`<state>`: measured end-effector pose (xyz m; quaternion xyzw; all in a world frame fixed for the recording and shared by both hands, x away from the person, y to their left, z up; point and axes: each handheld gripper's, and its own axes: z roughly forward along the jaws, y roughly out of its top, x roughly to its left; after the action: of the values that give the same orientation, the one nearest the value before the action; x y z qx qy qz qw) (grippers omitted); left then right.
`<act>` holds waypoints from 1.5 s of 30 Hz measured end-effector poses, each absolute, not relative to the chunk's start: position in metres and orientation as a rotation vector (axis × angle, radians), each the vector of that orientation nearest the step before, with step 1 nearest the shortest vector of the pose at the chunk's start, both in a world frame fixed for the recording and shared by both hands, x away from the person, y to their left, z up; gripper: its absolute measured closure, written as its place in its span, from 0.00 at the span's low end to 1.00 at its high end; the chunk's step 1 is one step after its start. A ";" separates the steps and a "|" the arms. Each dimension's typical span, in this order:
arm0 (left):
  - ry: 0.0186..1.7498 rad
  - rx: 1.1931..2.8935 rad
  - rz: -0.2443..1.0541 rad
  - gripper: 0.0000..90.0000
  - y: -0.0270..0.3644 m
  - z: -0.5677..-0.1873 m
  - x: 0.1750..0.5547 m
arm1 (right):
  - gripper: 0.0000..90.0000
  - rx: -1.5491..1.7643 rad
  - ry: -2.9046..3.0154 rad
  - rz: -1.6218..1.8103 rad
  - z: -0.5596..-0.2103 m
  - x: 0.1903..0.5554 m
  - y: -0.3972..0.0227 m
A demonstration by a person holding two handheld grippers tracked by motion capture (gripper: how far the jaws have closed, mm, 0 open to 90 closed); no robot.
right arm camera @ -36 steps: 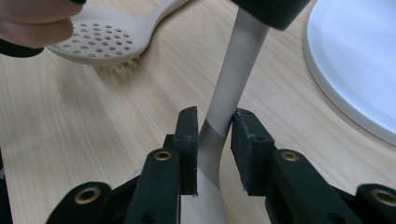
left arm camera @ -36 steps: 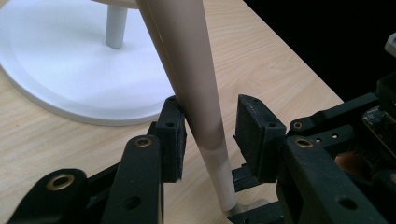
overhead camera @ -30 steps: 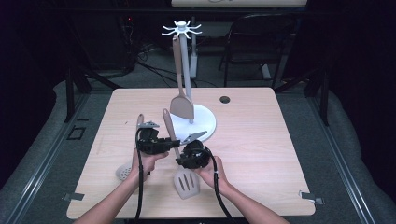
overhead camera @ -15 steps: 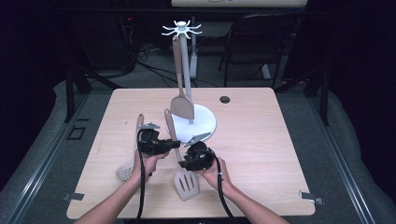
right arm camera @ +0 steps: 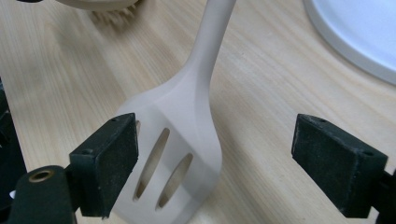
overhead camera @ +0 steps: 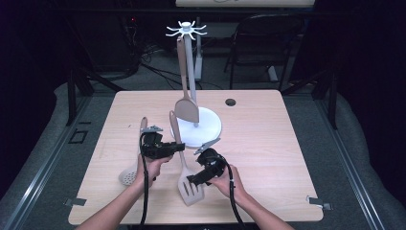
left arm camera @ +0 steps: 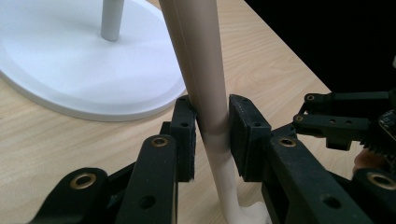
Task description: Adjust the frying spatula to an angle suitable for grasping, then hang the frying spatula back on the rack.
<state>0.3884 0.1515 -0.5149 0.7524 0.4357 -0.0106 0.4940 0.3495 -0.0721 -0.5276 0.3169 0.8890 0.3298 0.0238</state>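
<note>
Spatula (overhead camera: pixel 184 165) lies near the table's (overhead camera: pixel 268 143) front edge, long axis running front to back, slotted blade toward you, handle toward the white stand base (overhead camera: pixel 208 125). Your left gripper (overhead camera: pixel 176 148) clamps its handle; your right gripper (overhead camera: pixel 191 181), jaws just opened wide, straddles the blade.

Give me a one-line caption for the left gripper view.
Left gripper clamped on the slotted spatula's beige handle, white rack base behind it on the wooden table.
</note>
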 end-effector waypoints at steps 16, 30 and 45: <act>1.018 1.837 -0.005 0.81 0.148 -0.511 0.387 | 0.00 1.004 2.720 0.953 -0.525 0.342 -0.133; 0.963 1.808 -0.033 0.84 0.143 -0.501 0.383 | 0.01 1.105 2.661 0.865 -0.513 0.332 -0.168; 0.774 1.800 -0.038 0.86 0.124 -0.472 0.374 | 0.01 1.087 2.608 0.839 -0.512 0.344 -0.183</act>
<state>0.3738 0.1238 -0.4723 0.7627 0.3281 -0.0161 0.5571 0.3441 -0.1830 -0.5120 0.3670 0.8807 0.2833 0.0968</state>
